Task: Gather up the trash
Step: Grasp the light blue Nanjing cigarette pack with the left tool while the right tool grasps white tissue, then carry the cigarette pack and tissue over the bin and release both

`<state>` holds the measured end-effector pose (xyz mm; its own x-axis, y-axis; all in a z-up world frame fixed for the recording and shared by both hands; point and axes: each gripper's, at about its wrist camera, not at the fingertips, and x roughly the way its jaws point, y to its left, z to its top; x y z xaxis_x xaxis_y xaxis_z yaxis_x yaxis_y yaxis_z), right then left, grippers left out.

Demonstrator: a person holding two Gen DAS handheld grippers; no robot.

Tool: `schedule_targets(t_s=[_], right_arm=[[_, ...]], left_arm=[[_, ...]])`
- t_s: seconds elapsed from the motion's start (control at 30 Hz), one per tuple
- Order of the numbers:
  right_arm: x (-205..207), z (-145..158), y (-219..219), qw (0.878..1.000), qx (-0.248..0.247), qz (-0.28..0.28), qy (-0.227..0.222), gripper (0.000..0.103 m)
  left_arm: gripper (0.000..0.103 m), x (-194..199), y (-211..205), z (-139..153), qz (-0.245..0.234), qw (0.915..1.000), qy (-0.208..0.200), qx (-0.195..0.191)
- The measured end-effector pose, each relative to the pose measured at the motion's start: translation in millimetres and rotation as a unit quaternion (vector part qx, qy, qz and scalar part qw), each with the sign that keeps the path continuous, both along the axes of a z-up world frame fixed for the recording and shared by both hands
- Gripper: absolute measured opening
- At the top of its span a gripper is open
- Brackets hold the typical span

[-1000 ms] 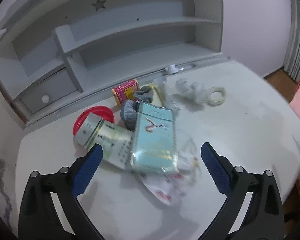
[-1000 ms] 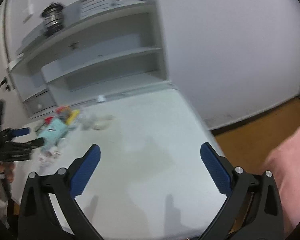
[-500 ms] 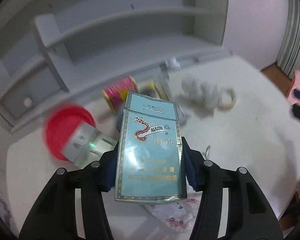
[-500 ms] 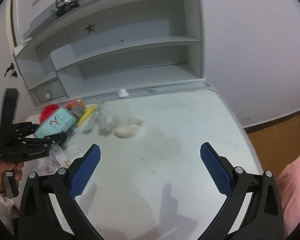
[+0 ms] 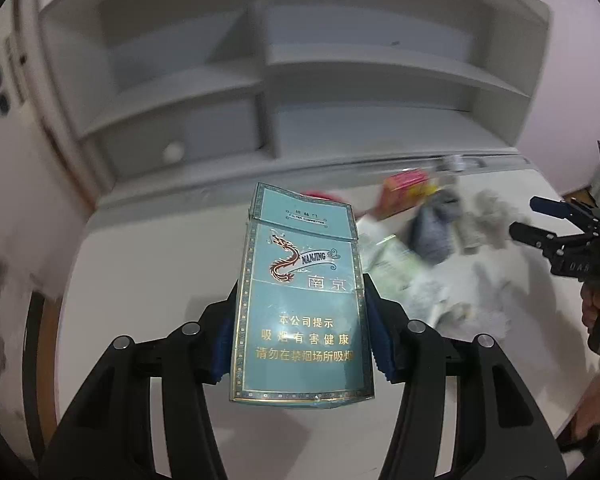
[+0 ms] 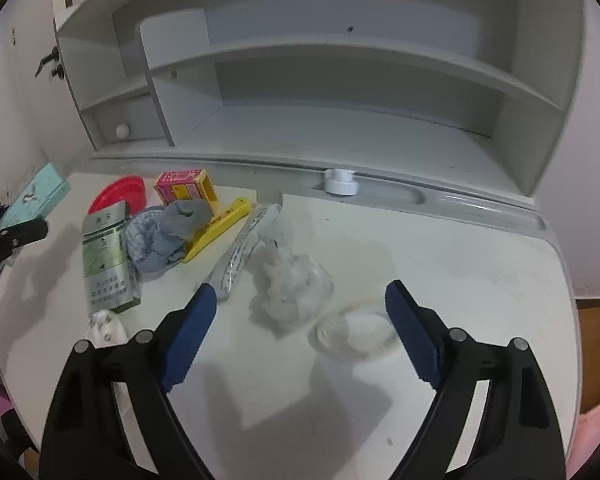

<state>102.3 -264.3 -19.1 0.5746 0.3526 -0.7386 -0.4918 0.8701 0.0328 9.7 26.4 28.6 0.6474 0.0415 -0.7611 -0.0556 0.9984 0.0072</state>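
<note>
My left gripper (image 5: 302, 340) is shut on a teal Nanjing cigarette pack (image 5: 300, 300) and holds it above the white desk (image 5: 140, 280). The pack also shows at the far left of the right wrist view (image 6: 36, 196). My right gripper (image 6: 300, 320) is open and empty, above a crumpled clear plastic wad (image 6: 288, 284) and a roll of clear tape (image 6: 356, 332). Trash lies on the desk: a silver-green cigarette pack (image 6: 104, 256), a grey crumpled cloth (image 6: 164, 236), a yellow box (image 6: 220, 232), a pink-yellow box (image 6: 184, 186), a red lid (image 6: 120, 196) and a clear wrapper tube (image 6: 244, 248).
A grey shelf unit (image 6: 340, 80) stands along the back of the desk, with a small white cap (image 6: 340, 182) in its groove. A white patterned scrap (image 6: 106, 326) lies near the front left. The desk's rounded right edge (image 6: 568, 280) drops to a wood floor.
My left gripper closed on the teal pack, lifted it and carried it left. My right gripper swung left and came over the plastic wad and tape roll.
</note>
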Motion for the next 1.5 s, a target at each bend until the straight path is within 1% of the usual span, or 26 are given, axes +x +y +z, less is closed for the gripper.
schedule_targets(t_s=[0.07, 0.17, 0.2, 0.23, 0.37, 0.53, 0.63, 0.77, 0.83, 0.93, 1.03, 1.1, 1.17, 1.23, 1.27, 1.3, 1.33, 1.4, 1.43, 1.5], right_arm=[[6, -4, 9, 1.0, -0.009, 0.007, 0.005, 0.077], [13, -13, 19, 0.999, -0.028, 0.014, 0.017, 0.063], [14, -16, 21, 0.999, -0.034, 0.014, 0.022, 0.05], [15, -18, 22, 0.999, -0.038, 0.012, 0.025, 0.041], [11, -17, 18, 0.999, -0.025, 0.008, 0.028, 0.04], [4, -7, 9, 1.0, -0.005, 0.002, 0.023, 0.039], [-1, 0, 5, 1.0, 0.005, 0.003, 0.018, 0.039], [-11, -3, 2, 1.0, 0.011, 0.008, 0.028, 0.039], [-18, 1, -4, 0.999, 0.02, 0.008, 0.026, 0.039], [-34, 18, -21, 0.999, 0.041, 0.0, 0.007, 0.039], [-55, 42, -54, 0.998, 0.059, -0.014, -0.019, 0.039], [-73, 58, -87, 0.996, 0.067, -0.033, -0.039, 0.039], [-91, 69, -123, 0.994, 0.075, -0.057, -0.05, 0.039], [-113, 79, -168, 0.991, 0.084, -0.091, -0.059, 0.039], [-128, 82, -200, 0.987, 0.09, -0.12, -0.063, 0.039], [-138, 83, -221, 0.983, 0.095, -0.141, -0.063, 0.039], [-147, 83, -244, 0.979, 0.101, -0.163, -0.062, 0.039], [-173, 76, -301, 0.966, 0.124, -0.222, -0.049, 0.039], [-183, 71, -324, 0.96, 0.136, -0.243, -0.041, 0.039], [-204, 52, -375, 0.944, 0.157, -0.29, -0.016, 0.039]], left_arm=[[0.053, -2, 12, -4, 0.01, 0.9999, 0.005, -0.011], [0.053, -2, 22, -8, 0.015, 0.9997, 0.004, -0.018], [0.053, -1, 23, -8, 0.015, 0.9997, 0.004, -0.019], [0.053, 0, 23, -8, 0.014, 0.9997, 0.003, -0.019], [0.053, -1, 23, -9, 0.007, 0.9997, 0.0, -0.024], [0.053, 3, 9, -8, -0.011, 0.9996, -0.005, -0.027], [0.053, 1, 0, -6, -0.023, 0.9992, -0.008, -0.032], [0.053, -2, -18, -4, -0.052, 0.9976, -0.007, -0.045], [0.053, -4, -34, 0, -0.073, 0.9964, -0.011, -0.041], [0.053, -7, -67, 9, -0.113, 0.9927, -0.02, -0.036], [0.053, -10, -107, 20, -0.16, 0.9861, -0.032, -0.032], [0.053, -13, -141, 27, -0.198, 0.979, -0.039, -0.028], [0.053, -19, -183, 34, -0.244, 0.9683, -0.048, -0.027], [0.053, -27, -226, 39, -0.296, 0.9532, -0.054, -0.033], [0.053, -34, -255, 41, -0.332, 0.9407, -0.055, -0.039], [0.053, -41, -280, 43, -0.362, 0.9297, -0.055, -0.043], [0.053, -52, -315, 43, -0.403, 0.9124, -0.053, -0.047], [0.053, -68, -362, 39, -0.457, 0.887, -0.047, -0.049], [0.053, -79, -390, 34, -0.484, 0.8726, -0.044, -0.044], [0.053, -104, -448, 16, -0.543, 0.8386, -0.025, -0.036]])
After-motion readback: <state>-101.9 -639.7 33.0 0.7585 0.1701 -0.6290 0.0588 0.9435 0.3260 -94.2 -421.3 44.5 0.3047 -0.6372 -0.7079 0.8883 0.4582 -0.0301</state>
